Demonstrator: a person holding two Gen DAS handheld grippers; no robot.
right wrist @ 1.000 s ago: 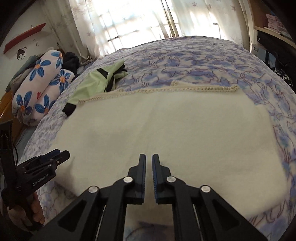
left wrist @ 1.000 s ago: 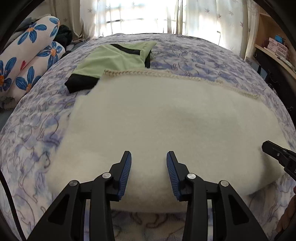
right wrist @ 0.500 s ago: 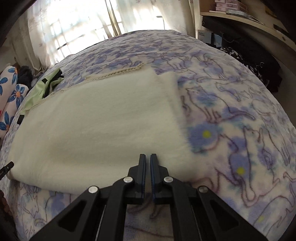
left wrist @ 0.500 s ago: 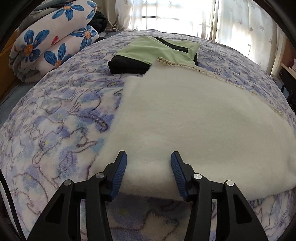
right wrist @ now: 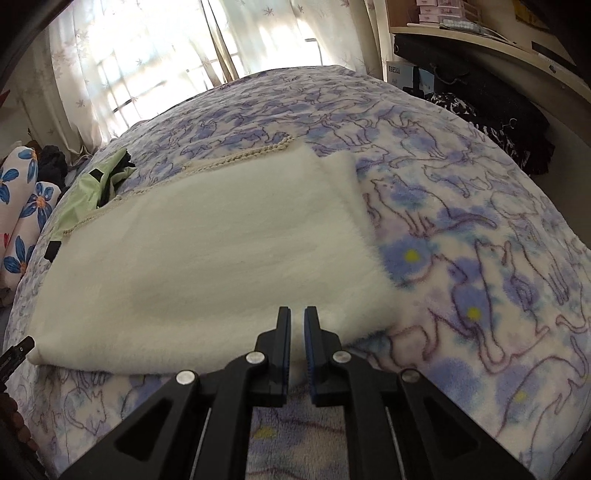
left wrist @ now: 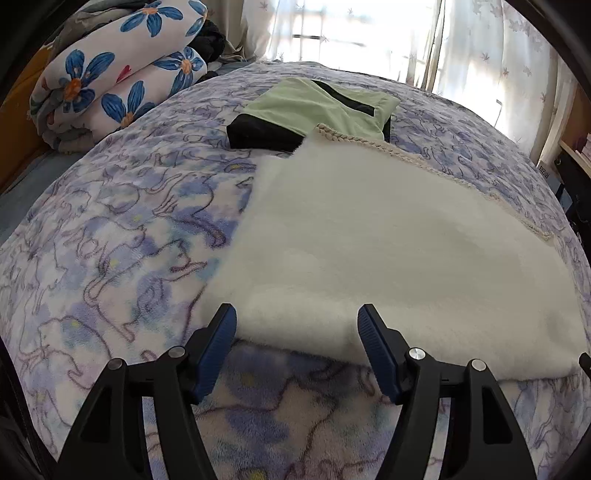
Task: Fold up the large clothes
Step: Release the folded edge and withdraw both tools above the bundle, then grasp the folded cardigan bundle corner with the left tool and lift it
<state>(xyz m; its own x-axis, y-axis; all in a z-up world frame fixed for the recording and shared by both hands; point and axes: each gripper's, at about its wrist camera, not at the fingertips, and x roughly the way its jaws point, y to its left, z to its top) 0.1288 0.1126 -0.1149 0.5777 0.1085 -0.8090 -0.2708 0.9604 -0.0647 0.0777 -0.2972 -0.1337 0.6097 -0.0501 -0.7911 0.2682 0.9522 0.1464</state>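
Sunlight comes through pale curtains (right wrist: 122, 62) behind a bed (left wrist: 110, 258) covered in a fleece spread printed with blue and purple cats. On it lies a cream fleece blanket (left wrist: 388, 251), folded over with a braided trim along its far edge, its near fold running close to the bed's front edge. Beyond the blanket's far corner sits a folded green and black garment (left wrist: 314, 107), the blanket corner overlapping it slightly. A rolled white quilt with blue flowers (left wrist: 110, 74) is heaped at the left side of the bed, and a shelf with small boxes (right wrist: 461, 22) stands off to the right.

The left gripper (left wrist: 297, 334) hovers at the blanket's near left corner, jaws spread wide with the fold between them and nothing pinched. The right gripper (right wrist: 297, 326) is at the near right part of the blanket, jaws drawn almost together; a sliver of cream shows in the gap, but whether they nip the fleece is hard to tell
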